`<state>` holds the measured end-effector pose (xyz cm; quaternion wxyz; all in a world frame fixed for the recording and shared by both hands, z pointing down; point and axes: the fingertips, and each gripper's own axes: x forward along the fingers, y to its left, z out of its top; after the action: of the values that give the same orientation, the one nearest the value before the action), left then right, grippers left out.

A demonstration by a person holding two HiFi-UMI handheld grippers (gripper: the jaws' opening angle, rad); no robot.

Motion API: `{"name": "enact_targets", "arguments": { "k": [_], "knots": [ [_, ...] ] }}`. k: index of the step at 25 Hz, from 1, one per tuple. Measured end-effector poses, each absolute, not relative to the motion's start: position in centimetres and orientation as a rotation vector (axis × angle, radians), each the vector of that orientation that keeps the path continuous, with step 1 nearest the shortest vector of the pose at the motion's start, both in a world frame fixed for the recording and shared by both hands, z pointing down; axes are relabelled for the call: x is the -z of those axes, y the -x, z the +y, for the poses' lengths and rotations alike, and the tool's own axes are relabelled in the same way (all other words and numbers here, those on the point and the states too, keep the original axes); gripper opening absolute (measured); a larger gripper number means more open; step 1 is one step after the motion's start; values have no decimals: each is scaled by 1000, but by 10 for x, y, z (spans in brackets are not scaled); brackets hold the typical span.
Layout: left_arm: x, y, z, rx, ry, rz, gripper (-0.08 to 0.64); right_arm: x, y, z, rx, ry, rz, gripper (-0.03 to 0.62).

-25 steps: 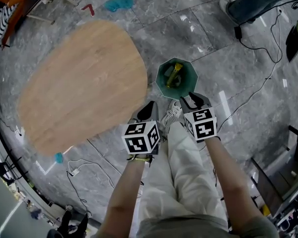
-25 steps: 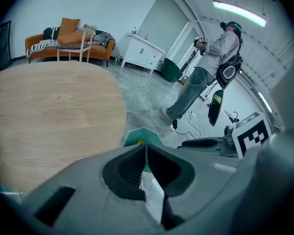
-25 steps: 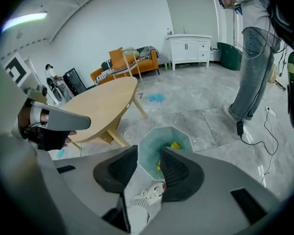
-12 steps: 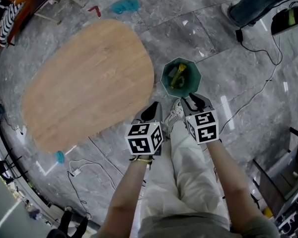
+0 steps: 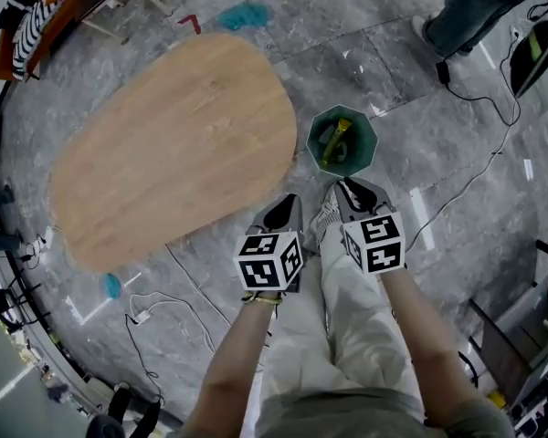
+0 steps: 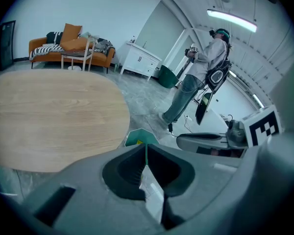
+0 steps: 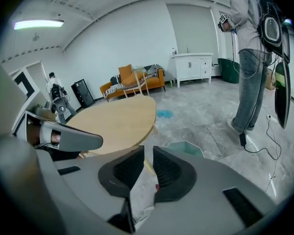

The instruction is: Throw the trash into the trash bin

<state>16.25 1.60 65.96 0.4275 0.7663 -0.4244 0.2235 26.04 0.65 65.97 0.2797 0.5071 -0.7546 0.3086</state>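
Observation:
The green trash bin [image 5: 342,141] stands on the floor beside the table, with a yellow item and other trash inside. Its rim shows just past the jaws in the left gripper view [image 6: 139,137] and the right gripper view [image 7: 186,146]. My left gripper [image 5: 283,210] hangs to the left of the bin and nearer to me, shut with nothing in it [image 6: 146,151]. My right gripper [image 5: 352,190] hovers just short of the bin's near rim. Its jaws have just been closing and still stand a narrow gap apart, with nothing between them [image 7: 148,153].
An oval wooden table [image 5: 164,144] lies left of the bin. A person [image 5: 475,3] stands beyond the bin at the far right, with cables [image 5: 475,172] trailing over the grey floor. A blue scrap [image 5: 245,15] lies past the table. An orange sofa [image 6: 68,45] stands by the wall.
Both grippers have lifted and drawn back a little from the bin. The right gripper's jaws have narrowed from wide apart to a slim gap. The left gripper stays shut.

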Motion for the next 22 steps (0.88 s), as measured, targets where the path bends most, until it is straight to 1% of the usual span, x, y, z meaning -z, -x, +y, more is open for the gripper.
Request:
{"name": "enact_targets", "arguments": {
  "k": [3,8,22],
  "knots": [
    [-651,-155,26,-536,-1915,-1075,11,-649,-254,15,-819,-1379,-2042,38],
    [-637,-142,43,-502,-1910,-1104,11,-627,-242,30,-801,-1404,-2080,20],
    [-585,-97,108,-439,-1858,-1165,11,-559,-200,85,-755,-1341,-2172,12]
  ]
}}
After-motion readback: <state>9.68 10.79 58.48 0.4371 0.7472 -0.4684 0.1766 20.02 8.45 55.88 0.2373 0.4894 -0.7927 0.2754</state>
